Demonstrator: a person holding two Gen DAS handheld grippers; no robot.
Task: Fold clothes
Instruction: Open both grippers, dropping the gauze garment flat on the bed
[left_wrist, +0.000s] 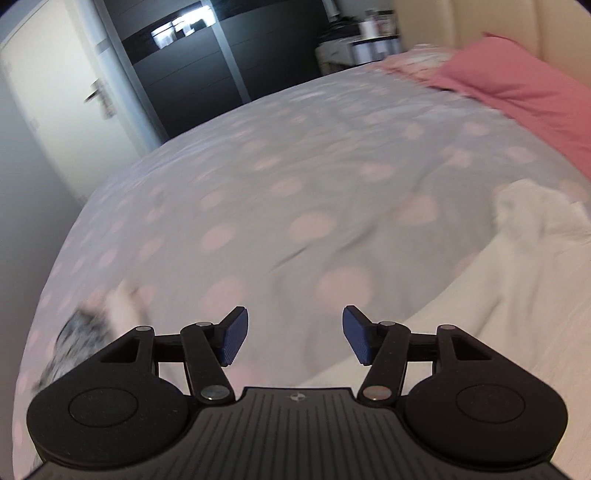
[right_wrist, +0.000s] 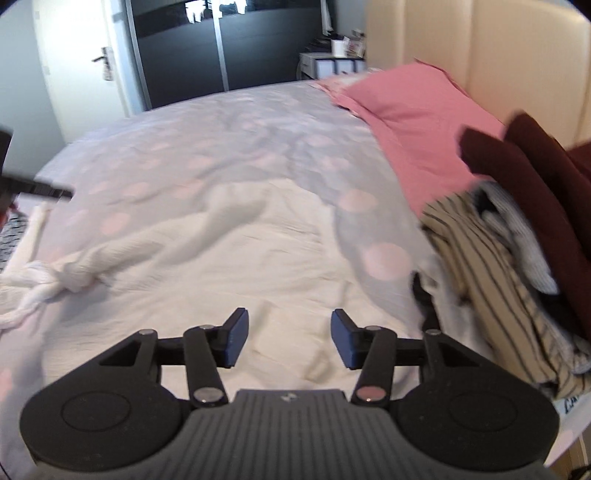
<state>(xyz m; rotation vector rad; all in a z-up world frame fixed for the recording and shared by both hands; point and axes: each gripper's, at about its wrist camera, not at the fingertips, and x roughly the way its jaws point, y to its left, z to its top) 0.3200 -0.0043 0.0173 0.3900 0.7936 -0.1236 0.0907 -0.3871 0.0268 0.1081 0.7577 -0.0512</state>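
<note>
A white crinkled garment (right_wrist: 236, 258) lies spread on the bed with a twisted tie or sleeve at its left (right_wrist: 48, 284). It also shows at the right of the left wrist view (left_wrist: 517, 295). My right gripper (right_wrist: 288, 338) is open and empty, hovering just above the garment's near part. My left gripper (left_wrist: 295, 338) is open and empty above the bedcover, left of the garment's edge. The left gripper's body shows at the left edge of the right wrist view (right_wrist: 22, 184). Both views are motion-blurred.
The bed has a grey cover with pink dots (left_wrist: 258, 184). A pink pillow (right_wrist: 410, 122) lies by the cream headboard (right_wrist: 480, 55). A pile with striped (right_wrist: 491, 280) and maroon (right_wrist: 543, 192) clothes sits at right. A black-and-white patterned item (left_wrist: 77, 332) lies at left. A dark wardrobe (right_wrist: 221, 51) and door stand beyond.
</note>
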